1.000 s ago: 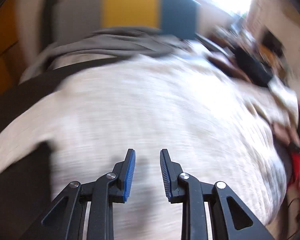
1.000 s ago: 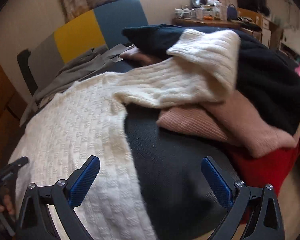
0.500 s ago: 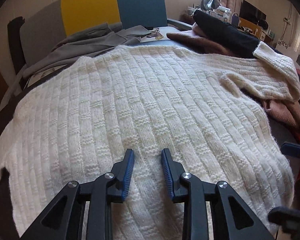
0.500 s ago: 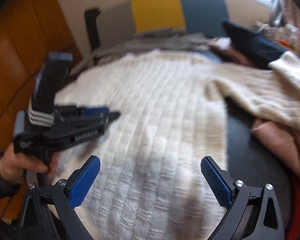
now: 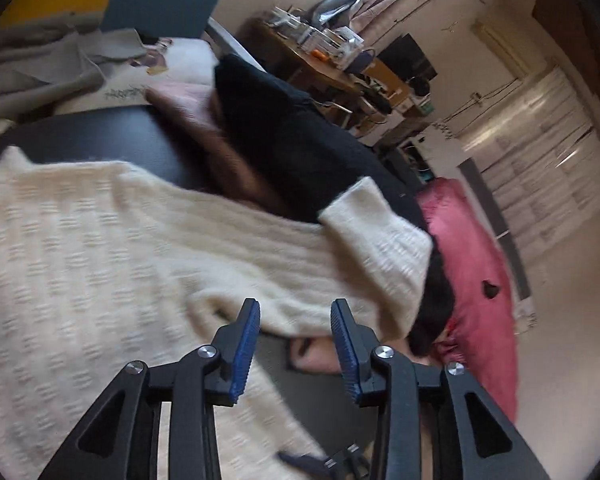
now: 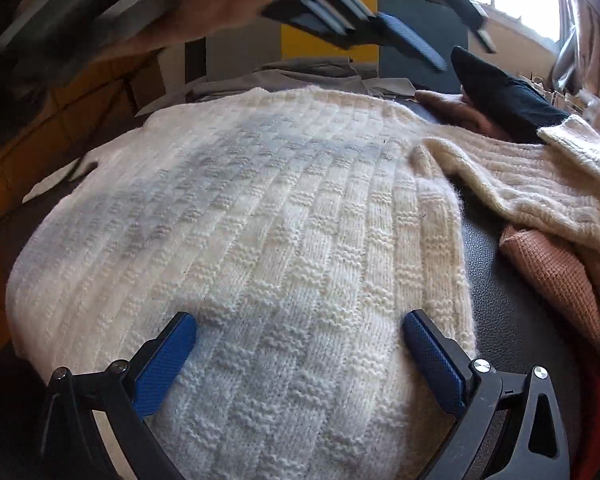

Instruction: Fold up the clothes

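A cream knitted sweater lies spread flat on a dark surface, with its right sleeve draped over a pile of other clothes. My right gripper stands wide open low over the sweater's lower body, nothing between its fingers. In the left wrist view the sleeve and its cuff run rightward; my left gripper hovers above the sleeve, partly open and empty. The left gripper, blurred and held by a hand, also shows high in the right wrist view.
A black garment, a brown-pink knit and a red-pink cloth are heaped to the right. A grey garment lies at the back against a yellow and teal chair back. A cluttered desk stands beyond.
My left gripper has swung right from the sweater's body to above the sleeve and cuff and opened slightly wider. My right gripper has dropped closer to the sweater's lower body, still wide open.
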### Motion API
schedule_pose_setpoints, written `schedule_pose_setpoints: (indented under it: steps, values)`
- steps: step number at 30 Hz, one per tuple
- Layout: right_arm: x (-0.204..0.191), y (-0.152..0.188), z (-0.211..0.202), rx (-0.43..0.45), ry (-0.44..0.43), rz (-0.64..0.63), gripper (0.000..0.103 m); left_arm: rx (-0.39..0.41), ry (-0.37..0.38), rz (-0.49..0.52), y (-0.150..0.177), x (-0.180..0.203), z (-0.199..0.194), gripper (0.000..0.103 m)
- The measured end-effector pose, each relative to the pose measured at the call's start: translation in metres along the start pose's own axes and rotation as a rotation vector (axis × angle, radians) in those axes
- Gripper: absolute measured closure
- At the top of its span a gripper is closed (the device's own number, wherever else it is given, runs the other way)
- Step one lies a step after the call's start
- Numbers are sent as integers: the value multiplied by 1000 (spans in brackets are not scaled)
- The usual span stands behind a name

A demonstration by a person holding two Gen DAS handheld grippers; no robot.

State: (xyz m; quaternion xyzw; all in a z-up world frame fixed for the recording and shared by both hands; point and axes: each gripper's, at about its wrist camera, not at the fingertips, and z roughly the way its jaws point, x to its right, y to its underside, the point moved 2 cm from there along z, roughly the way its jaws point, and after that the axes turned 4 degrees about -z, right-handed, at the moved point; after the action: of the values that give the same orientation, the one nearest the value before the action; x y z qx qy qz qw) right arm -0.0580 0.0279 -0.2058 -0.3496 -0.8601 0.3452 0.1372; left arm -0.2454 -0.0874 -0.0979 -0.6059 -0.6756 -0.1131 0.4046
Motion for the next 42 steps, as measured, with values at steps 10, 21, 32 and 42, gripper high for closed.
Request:
schedule_pose_setpoints:
  steps: [10,21,32,42]
  values:
    - [3,3,-1,59,-16,-17,0,-134,103,-81,-44,30,127,52]
    - [3,7,-4,88,-13,-21,0,-123,92,-97,-54,49,159,97]
    - [0,5,-3,64,6,-28,0,194,116,-84,-78,34,46,97]
    - [-3,-1,0,22,34,-15,0,416,-71,-229,-23,-107,-111,97]
